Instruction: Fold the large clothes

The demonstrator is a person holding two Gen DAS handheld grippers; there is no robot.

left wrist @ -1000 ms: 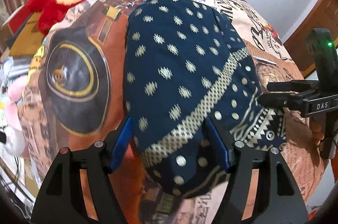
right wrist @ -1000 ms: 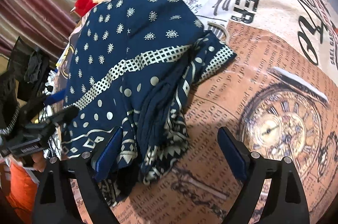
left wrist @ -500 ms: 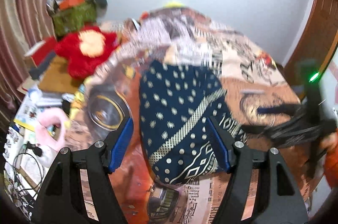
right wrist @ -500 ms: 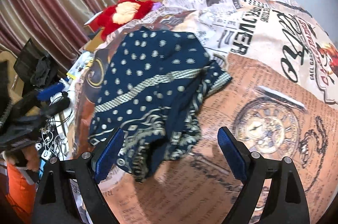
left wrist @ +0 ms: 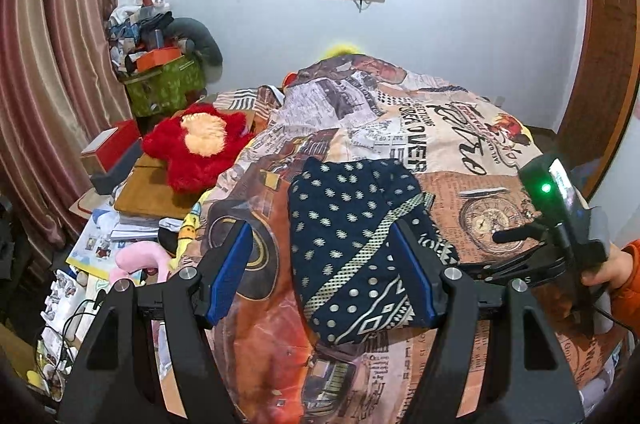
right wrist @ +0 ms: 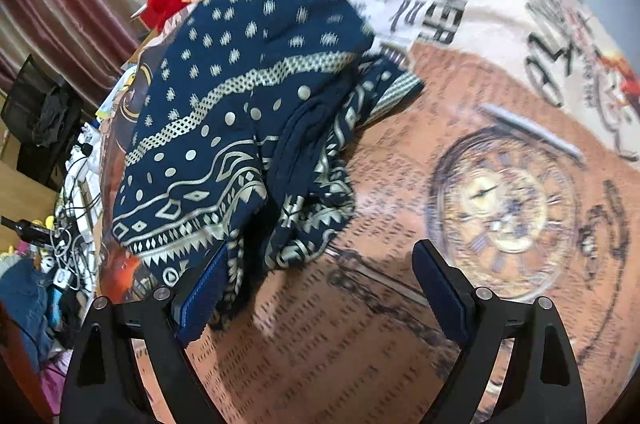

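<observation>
Take the pocket-watch print on the bedspread as the landmark. Far to its left, off the bed's edge, a red plush toy lies on a cluttered side surface, well clear of the work. Between that edge and the watch lies the task's thing, a navy patterned garment, folded into a rough rectangle on the bedspread. In the left wrist view it looks fairly tidy. The right wrist view shows otherwise: the side nearest the watch is a bunched tangle of layers spilling out from under the top panel.

The left gripper hangs above the garment with its jaws apart and nothing between them. The right gripper, held in a hand with an orange sleeve, is also spread wide and empty. It points steeply down at bare bedspread on the near side of the watch, its left finger just beside the loose hem.

The step in hand looks like squaring up the fold. To do it well, the right gripper should pinch only the stray hem on the watch side and tuck it under or lay it flat. The left gripper can press the dotted top panel so the stack does not slide. Grabbing several layers at once would likely undo the fold.
</observation>
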